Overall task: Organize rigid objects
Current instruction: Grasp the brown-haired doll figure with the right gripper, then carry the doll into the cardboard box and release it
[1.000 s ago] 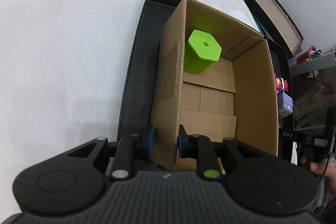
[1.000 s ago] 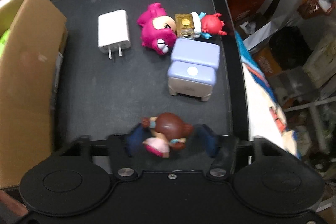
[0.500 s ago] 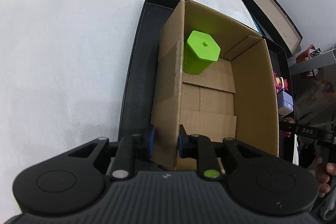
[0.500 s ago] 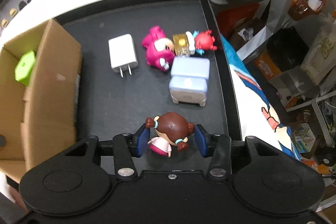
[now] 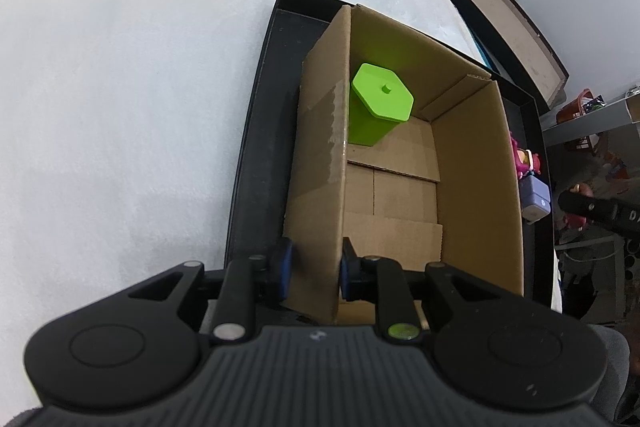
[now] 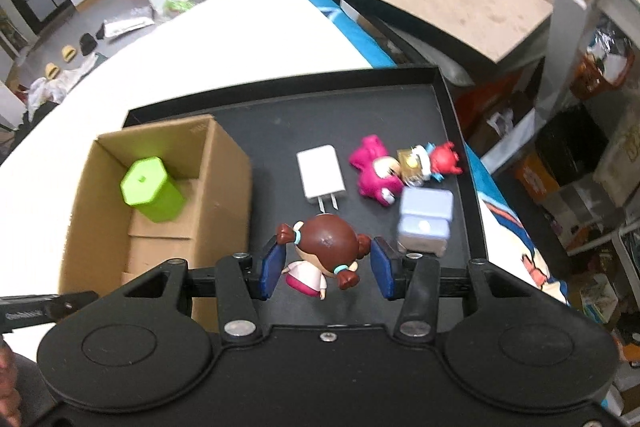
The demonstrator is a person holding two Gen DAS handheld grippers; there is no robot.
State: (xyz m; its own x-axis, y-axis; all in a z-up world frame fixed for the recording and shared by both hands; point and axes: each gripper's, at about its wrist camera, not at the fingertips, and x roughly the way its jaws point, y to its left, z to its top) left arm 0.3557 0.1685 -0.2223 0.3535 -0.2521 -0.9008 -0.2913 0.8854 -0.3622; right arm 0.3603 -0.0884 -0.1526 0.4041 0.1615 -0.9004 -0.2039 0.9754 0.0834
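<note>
**One item boxed, one in the air, five waiting on the tray**

The cardboard box point(image 6: 160, 211) at the left of the right wrist view holds a single thing so far: the green hexagonal container point(image 6: 150, 189), standing in its far corner. The right gripper point(image 6: 325, 267) has its blue pads closed on the brown-haired doll figure point(image 6: 324, 251), pinching it by the head at lower centre of the frame, apparently lifted clear of the black tray point(image 6: 448, 99). I judge this the second object on its way in.

Left on the tray, in the centre and right of that view, lie the white charger point(image 6: 320, 175), the pink plush figure point(image 6: 376, 171), a small gold piece point(image 6: 412, 163) touching the red figure point(image 6: 444, 159), and the lavender case point(image 6: 424, 223) just below them. So most of the sorting remains.

In the left wrist view, the left gripper point(image 5: 314, 273) clamps the box's near-left wall between its pads at lower centre, steadying it.

For room: the box floor is bare except for the green container, so the near half is free for a drop. The doll has to clear the box's right wall, which stands just left of it. The tray's raised rim runs close along the right side, beside the lavender case, leaving little slack there.
</note>
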